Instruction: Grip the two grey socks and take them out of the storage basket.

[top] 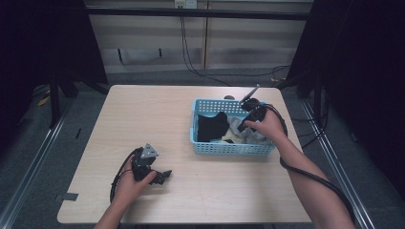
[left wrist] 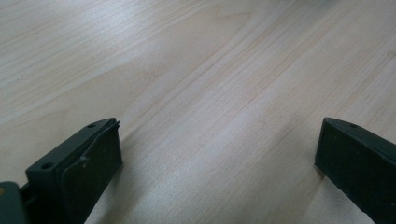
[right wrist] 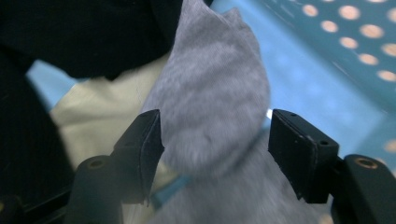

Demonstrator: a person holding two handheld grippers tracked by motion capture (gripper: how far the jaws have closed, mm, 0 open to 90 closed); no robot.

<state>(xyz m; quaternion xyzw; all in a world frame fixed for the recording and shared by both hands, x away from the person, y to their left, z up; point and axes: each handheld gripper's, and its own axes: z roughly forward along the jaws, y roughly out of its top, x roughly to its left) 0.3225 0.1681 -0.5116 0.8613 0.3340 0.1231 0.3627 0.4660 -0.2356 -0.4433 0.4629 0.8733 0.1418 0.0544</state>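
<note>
We hold the right gripper (top: 249,114) down inside the blue basket (top: 210,146), which stands on the table (top: 157,114) near its right edge, about midway between the far and near edges. In the right gripper view our jaws straddle a grey cloth (right wrist: 210,98): the fabric bulges up between the pads, the left pad (right wrist: 142,149) is at its edge, and a gap shows beside the right pad, so the jaws stand partly apart and do not yet pinch it. The grey cloth (top: 235,126) lies in the right half of the basket. A black cloth (top: 210,125) fills the left half and a cream cloth (right wrist: 100,116) lies under both.

Our left gripper (top: 161,176) rests low over the table near the near left corner, well apart from the basket. In the left gripper view its jaws stand wide with bare wood between them.
</note>
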